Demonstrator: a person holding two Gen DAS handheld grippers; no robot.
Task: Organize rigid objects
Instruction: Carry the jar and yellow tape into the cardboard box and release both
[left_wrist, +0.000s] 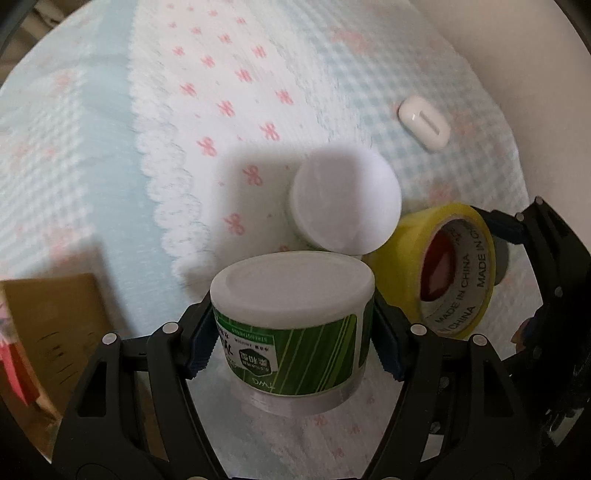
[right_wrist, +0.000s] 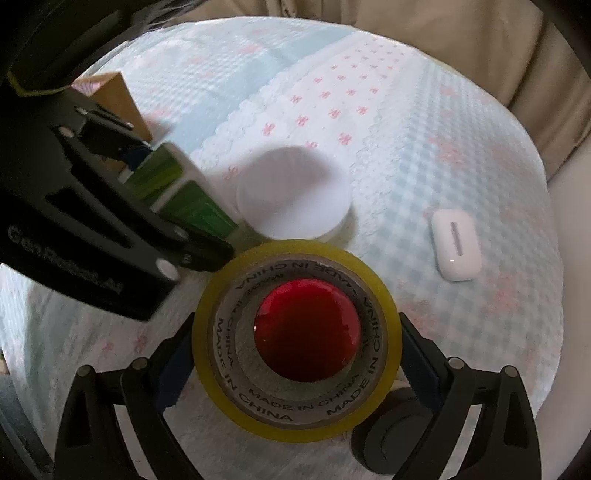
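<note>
Clearance is tight: green-labelled white-lidded plastic jar, clamped by left gripper, sits just beside yellow tape roll, clasped by downward-pointing right gripper.

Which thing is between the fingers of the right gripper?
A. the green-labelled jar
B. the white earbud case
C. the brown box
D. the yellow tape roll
D: in the right wrist view the right gripper closes on the yellow tape roll, its blue pads against the roll's two sides.
</note>
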